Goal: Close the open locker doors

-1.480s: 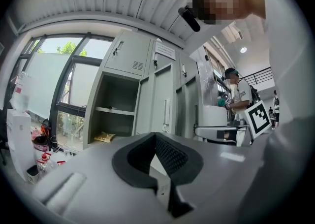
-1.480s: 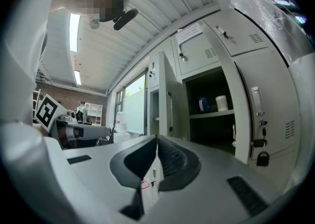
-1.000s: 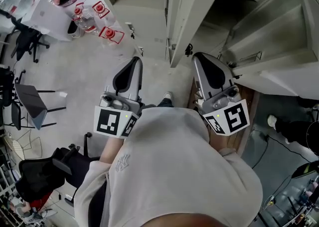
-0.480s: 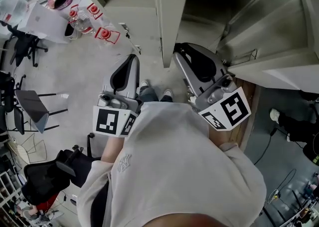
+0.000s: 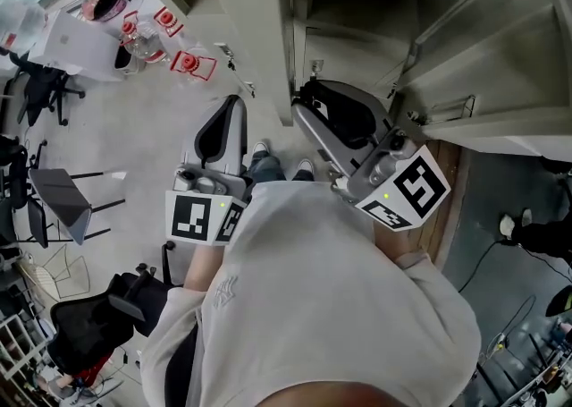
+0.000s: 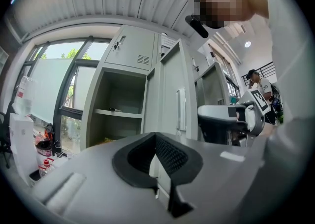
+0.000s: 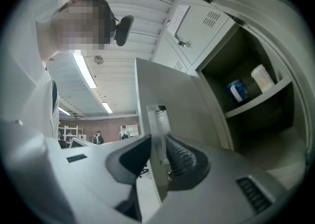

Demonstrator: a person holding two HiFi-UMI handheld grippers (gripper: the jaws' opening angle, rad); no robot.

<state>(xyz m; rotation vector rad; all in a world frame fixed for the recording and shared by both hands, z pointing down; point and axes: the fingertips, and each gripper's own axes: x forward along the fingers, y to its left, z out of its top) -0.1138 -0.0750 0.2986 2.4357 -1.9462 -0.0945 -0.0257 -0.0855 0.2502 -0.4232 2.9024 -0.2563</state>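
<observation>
The locker door (image 7: pixel 170 95) stands swung out from its compartment (image 7: pixel 256 114), edge-on to me, with the open shelf just to its right. It looks like thin painted sheet steel, so I expect it to be stiff and light on its hinges, but slick under the pads and prone to bang if pushed hard. The best hold is where I already am: the free edge by the handle plate, far from the hinge, so a small push swings it easily.

My right hand-held gripper (image 7: pixel 158 153) has its jaws closed in on that free edge. The panel runs up between the two pads and fills the gap, so I judge it gripped rather than merely straddled. In the head view the same gripper reaches forward and left, its tip against the door's lower edge.

My left hand-held gripper (image 6: pixel 156 161) hangs low and well apart from the door. Its jaws are only slightly parted and nothing is between them; through the gap I see other locker fronts beyond.
</observation>
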